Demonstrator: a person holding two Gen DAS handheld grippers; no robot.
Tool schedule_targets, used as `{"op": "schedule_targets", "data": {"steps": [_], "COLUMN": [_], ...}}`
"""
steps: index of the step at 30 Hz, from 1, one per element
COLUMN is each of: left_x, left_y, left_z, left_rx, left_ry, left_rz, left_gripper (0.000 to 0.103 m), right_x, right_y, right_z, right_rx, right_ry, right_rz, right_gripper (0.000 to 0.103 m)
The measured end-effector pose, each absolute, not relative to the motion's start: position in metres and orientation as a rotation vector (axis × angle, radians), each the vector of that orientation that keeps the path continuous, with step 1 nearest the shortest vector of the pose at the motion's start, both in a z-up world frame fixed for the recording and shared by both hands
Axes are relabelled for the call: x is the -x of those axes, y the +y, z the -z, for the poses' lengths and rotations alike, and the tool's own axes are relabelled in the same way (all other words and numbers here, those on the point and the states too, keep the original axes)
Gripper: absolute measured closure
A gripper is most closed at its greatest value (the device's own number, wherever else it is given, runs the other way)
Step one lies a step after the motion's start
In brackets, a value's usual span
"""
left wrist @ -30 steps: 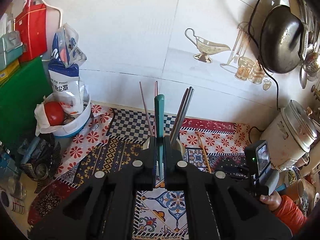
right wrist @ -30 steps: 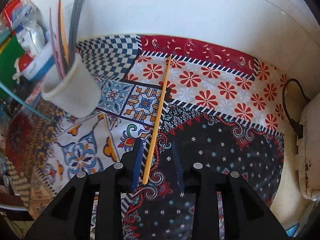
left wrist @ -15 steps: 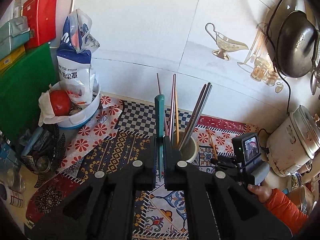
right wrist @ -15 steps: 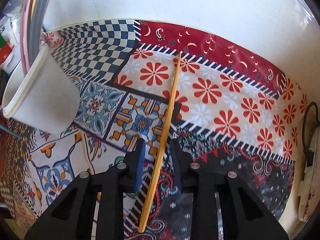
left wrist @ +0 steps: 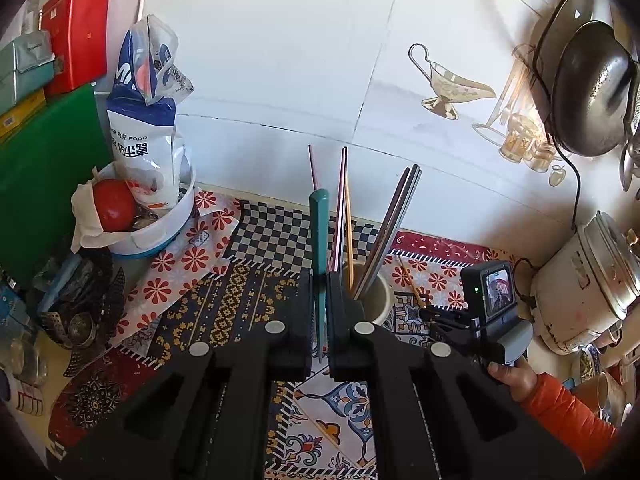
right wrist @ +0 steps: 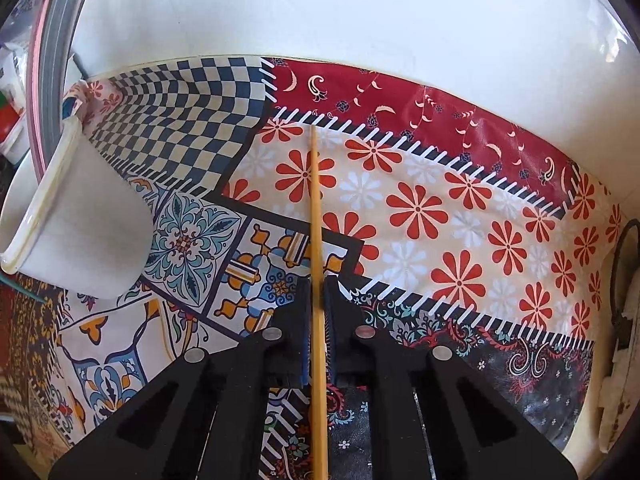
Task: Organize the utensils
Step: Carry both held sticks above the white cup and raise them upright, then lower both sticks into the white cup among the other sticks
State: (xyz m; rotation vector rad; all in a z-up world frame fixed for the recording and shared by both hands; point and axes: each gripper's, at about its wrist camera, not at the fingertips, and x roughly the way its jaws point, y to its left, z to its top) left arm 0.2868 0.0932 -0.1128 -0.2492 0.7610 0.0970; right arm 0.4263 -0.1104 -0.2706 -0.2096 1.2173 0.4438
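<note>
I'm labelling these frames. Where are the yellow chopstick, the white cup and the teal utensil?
yellow chopstick (right wrist: 315,200): right wrist view, mid-shaft on the cloth.
white cup (right wrist: 86,228): right wrist view, outer wall.
teal utensil (left wrist: 319,232): left wrist view, upper handle.

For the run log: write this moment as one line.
left claw: shut on teal chopstick | right claw: shut on yellow chopstick | cup: holds others
</note>
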Motion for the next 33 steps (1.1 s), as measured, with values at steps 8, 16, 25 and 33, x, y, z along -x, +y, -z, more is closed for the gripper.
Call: {"op": "schedule_targets", "data": {"steps": [8,16,25,33], "left_x": [-0.279,-0.275,-0.281,-0.298], "left_y": [0.096,0.097,0.096,0.097], "left_z": [0.103,0.088,0.065,0.057], "left_rx": [0.252,0.249,0.220,0.210], "left_ry": [0.731,0.693,0.630,0.599], "left_rz": [-0.103,-0.106,-0.100,-0.087], "left_gripper": [0.099,0.099,0.099,0.099], "right_x": [-0.417,-0.395,-0.389,-0.397], "right_y": [-0.134,-0.151,-0.135,-0.093], "right_z": [0.260,0.202,0.122,0.088], "right_rx": [0.143,0.059,-0.002,-0.032], "right_ry": [1.234,1.114,0.898,0.761], "right_rz": [-0.468,-0.510,-0.588,-0.646], "right_gripper": [0.097,0.097,0.097,0.097]}}
